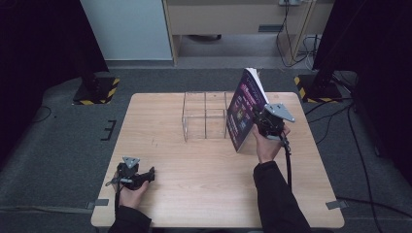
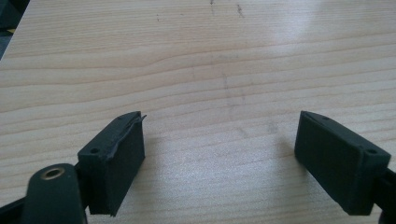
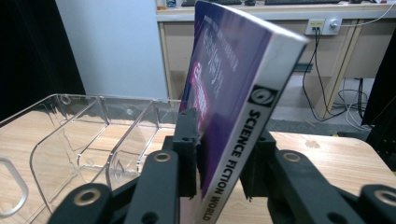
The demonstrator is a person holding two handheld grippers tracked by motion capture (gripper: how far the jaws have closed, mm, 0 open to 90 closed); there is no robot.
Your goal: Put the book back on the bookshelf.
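A purple paperback book (image 1: pixel 243 109) stands on its lower edge on the wooden table (image 1: pixel 194 189), just right of a clear plastic organizer (image 1: pixel 205 116). My right gripper (image 1: pixel 253 121) reaches around it from the right. In the right gripper view the book (image 3: pixel 233 84), with "SCIENCE FICTION WORLD" on its spine, leans aslant between the jaws of my right gripper (image 3: pixel 222 135) rather than lying flat against the pads. The organizer (image 3: pixel 93 135) lies just left of them. My left gripper (image 1: pixel 149 173) rests near the table's front left corner. Its jaws (image 2: pixel 219 144) stand wide apart over bare wood.
The organizer has several open compartments with thin clear walls. Beyond the table's far edge are grey floor, a desk with cables, and two black stands on striped bases (image 1: pixel 94 92). Open tabletop lies between the two hands.
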